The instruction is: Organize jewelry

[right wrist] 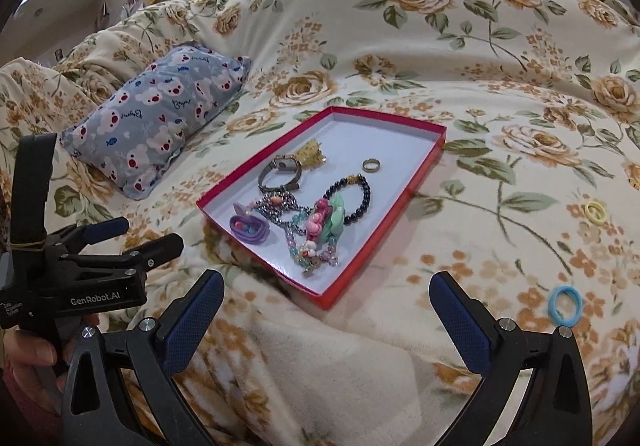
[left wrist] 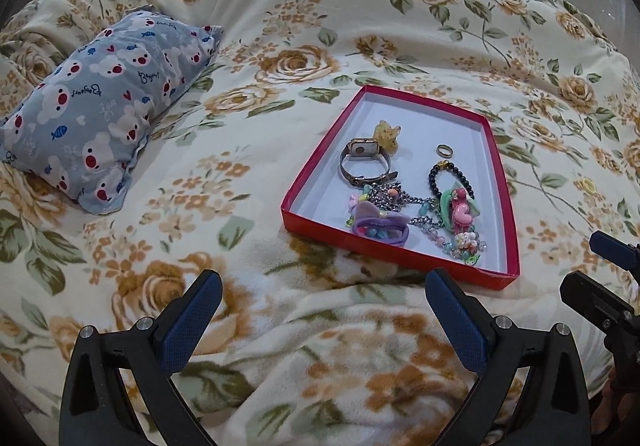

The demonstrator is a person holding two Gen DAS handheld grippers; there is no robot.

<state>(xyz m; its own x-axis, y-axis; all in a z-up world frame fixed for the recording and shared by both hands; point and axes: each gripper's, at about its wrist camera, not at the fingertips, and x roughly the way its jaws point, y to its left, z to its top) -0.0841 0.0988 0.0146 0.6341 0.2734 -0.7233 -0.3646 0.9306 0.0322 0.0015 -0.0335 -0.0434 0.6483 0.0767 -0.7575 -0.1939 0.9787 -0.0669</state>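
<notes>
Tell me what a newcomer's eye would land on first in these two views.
First the red-rimmed tray lying mid-bed on the floral blanket, with a watch, a ring, a dark bead bracelet and tangled colourful pieces inside. Next, the blue bear-print pillow left of it. Last, both open grippers, left and right, empty in the foreground.
</notes>
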